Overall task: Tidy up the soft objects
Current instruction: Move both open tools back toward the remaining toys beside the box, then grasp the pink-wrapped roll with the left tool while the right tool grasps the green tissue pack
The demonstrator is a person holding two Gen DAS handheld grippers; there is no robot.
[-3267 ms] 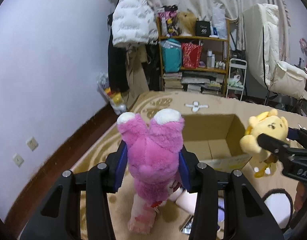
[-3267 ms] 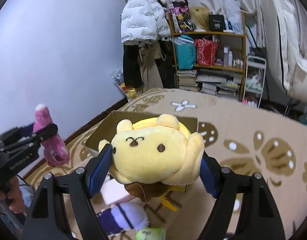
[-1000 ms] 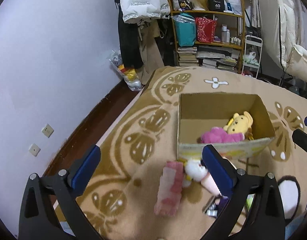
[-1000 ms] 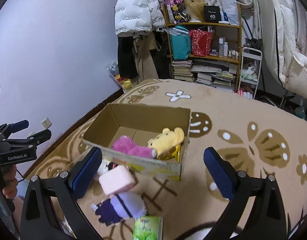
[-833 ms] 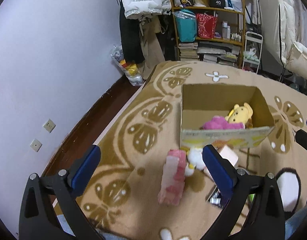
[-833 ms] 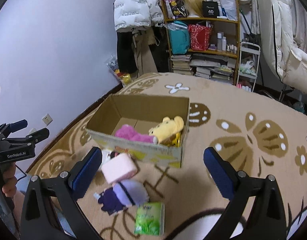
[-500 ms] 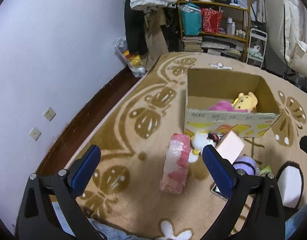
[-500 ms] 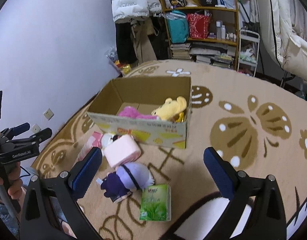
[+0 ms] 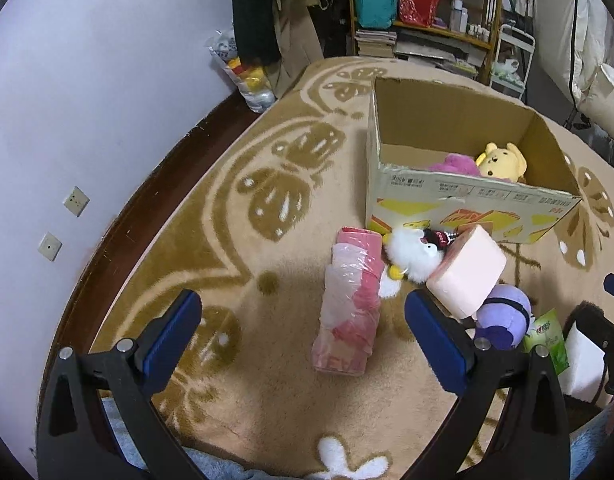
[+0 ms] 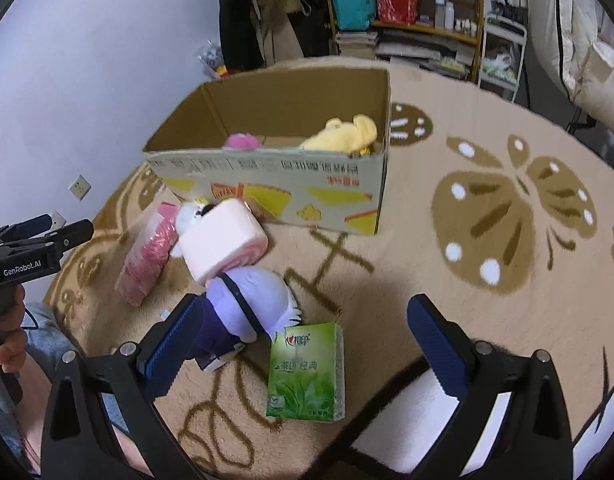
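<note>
Both grippers are held above a tan carpet (image 9: 235,264) with brown butterfly patterns. The left gripper (image 9: 303,336) is spread wide with nothing between its blue pads; the right gripper (image 10: 303,340) is likewise wide open and empty. An open cardboard box (image 9: 459,196) is seen at 1 o'clock in the left wrist view, and a pink plush toy (image 9: 453,163) and a yellow bear plush (image 9: 503,160) are lying inside it. Just in front of the box, a pink plastic-wrapped bundle (image 9: 353,300) is laid at 12 o'clock, touched at its right by a white plush (image 9: 411,256). A pink sponge-like block (image 10: 223,240) is resting against a purple plush (image 10: 243,312), which is pressed against the right gripper's left finger at 10 o'clock. A green tissue pack (image 10: 307,372) is lying between the right fingers.
</note>
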